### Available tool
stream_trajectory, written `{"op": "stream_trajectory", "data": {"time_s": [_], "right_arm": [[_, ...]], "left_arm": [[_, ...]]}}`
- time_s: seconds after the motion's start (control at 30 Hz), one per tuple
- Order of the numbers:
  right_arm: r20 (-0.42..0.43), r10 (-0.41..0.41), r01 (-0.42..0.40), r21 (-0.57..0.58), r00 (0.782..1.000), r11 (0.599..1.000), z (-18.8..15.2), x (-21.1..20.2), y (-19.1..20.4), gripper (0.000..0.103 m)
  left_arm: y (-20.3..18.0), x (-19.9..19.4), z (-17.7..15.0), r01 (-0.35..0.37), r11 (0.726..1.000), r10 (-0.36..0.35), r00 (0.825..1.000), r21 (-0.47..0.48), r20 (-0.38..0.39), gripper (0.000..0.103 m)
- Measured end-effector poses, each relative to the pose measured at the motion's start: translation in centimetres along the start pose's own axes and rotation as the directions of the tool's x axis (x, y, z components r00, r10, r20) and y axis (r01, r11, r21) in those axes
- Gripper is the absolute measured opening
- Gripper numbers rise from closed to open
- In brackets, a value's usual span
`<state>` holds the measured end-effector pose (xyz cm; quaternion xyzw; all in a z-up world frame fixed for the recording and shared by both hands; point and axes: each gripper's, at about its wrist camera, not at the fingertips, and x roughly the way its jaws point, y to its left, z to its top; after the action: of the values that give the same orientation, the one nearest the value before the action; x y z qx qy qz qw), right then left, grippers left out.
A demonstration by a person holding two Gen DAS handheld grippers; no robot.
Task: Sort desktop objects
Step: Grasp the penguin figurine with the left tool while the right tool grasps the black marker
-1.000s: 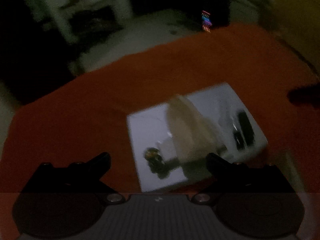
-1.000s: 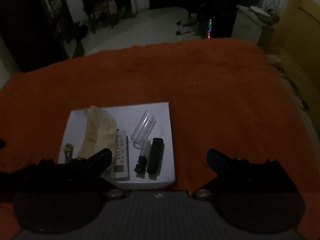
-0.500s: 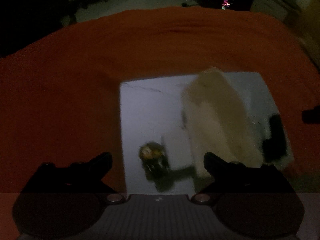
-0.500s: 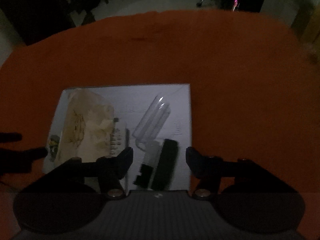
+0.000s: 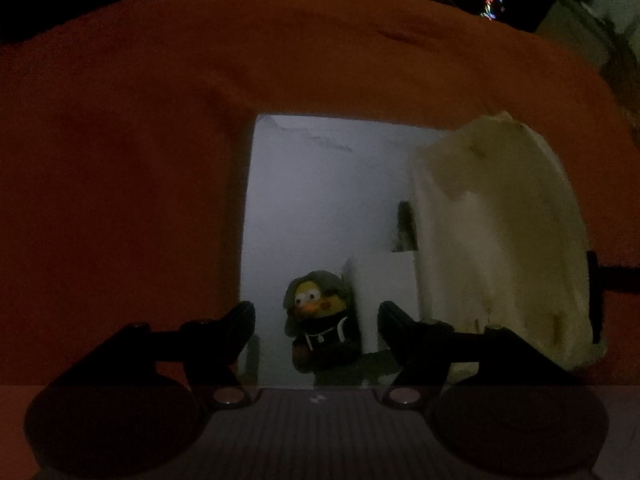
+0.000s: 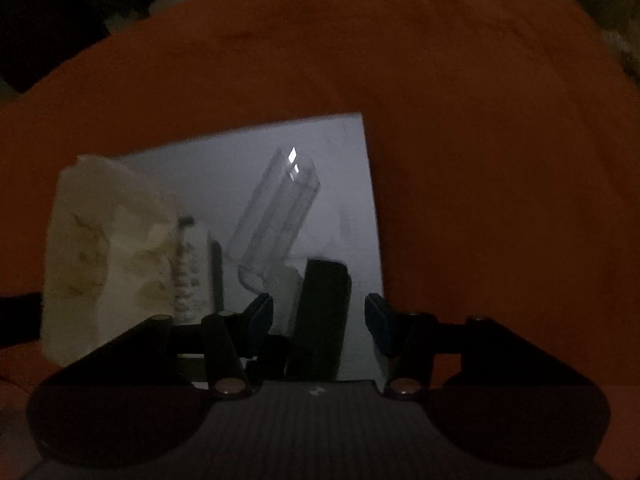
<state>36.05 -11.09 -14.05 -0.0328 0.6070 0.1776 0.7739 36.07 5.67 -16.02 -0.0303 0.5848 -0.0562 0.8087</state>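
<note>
Left tongs (image 5: 316, 316): I have them pointed steeply down over the duck figurine (image 5: 318, 322); jaws closing, one on either side of the toy, pads not yet pressing as far as I can see, so nothing held.
Right tongs (image 6: 319, 318): jaws closing astride the black bar (image 6: 322, 312); a gap shows on both sides, so I count no grip yet.
Why both are low: I judge each hand is lined up for its own pickup, so two things can leave the sheet together.
White sheet (image 5: 320, 184): it lies flat on the orange cloth (image 5: 120, 160) that covers the worktop and seems to serve as the gathering spot for everything to be sorted.
Duck figurine: it stands upright near the sheet's near edge, touching or just beside a white remote (image 6: 192, 268).
Crumpled bag (image 5: 500, 240): pale, slumped partly over the remote; I cannot tell whether anything is inside.
Clear tube case (image 6: 276, 212): it lies tilted on the sheet beyond the black bar, and looks empty.
Sorting bins: none in view.
</note>
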Motion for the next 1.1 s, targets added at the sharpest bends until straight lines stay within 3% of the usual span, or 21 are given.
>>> {"op": "stream_trajectory", "data": {"time_s": [0.27, 0.37, 0.4, 0.5, 0.6, 0.77, 0.83, 0.97, 1.1], "right_arm": [[-0.023, -0.015, 0.015, 0.028, 1.000, 0.999, -1.4, 1.3, 0.7, 0.052], [-0.031, -0.020, 0.019, -0.011, 0.999, 1.000, -1.5, 0.9, 1.4, 0.039], [-0.031, -0.030, 0.029, -0.034, 0.999, 0.999, -1.5, 0.7, 1.7, 0.032], [-0.030, -0.039, 0.037, -0.051, 0.999, 0.998, -1.3, 0.6, 1.9, 0.032], [-0.021, -0.029, 0.028, -0.031, 0.999, 0.999, -1.2, 0.6, 1.8, 0.031], [-0.034, -0.006, 0.005, -0.041, 0.999, 0.999, -1.5, 0.4, 1.6, 0.031], [-0.040, -0.007, 0.005, -0.043, 0.999, 0.999, -1.4, 0.4, 1.1, 0.031], [-0.035, -0.014, 0.012, -0.031, 0.999, 0.999, -1.0, 1.0, 0.9, 0.031], [-0.038, -0.015, 0.014, -0.047, 0.999, 0.999, -0.8, 1.4, 1.2, 0.031]], "left_arm": [[0.8, -0.1, 0.0, -0.024, 0.998, 0.025, 1.000, -0.060, 0.013, 0.066], [0.8, -0.5, -0.1, -0.046, 0.999, 0.046, 0.999, -0.018, 0.007, 0.064], [0.9, -0.6, 0.0, -0.028, 1.000, 0.028, 1.000, -0.010, 0.006, 0.058], [1.6, -0.3, 0.1, 0.045, 0.998, -0.045, 0.999, -0.043, 0.001, 0.040], [1.5, -0.2, 0.1, 0.073, 0.994, -0.072, 0.997, -0.078, 0.017, 0.021], [1.1, -0.5, -0.6, 0.064, 0.998, -0.064, 0.998, -0.012, 0.024, 0.020], [1.4, -0.9, -0.5, 0.067, 0.997, -0.067, 0.998, -0.026, 0.016, 0.020], [0.8, 0.0, -0.1, 0.009, 1.000, -0.009, 1.000, -0.013, 0.014, 0.046], [-0.1, 0.2, -0.3, -0.011, 1.000, 0.011, 1.000, -0.014, 0.021, 0.043]]}}
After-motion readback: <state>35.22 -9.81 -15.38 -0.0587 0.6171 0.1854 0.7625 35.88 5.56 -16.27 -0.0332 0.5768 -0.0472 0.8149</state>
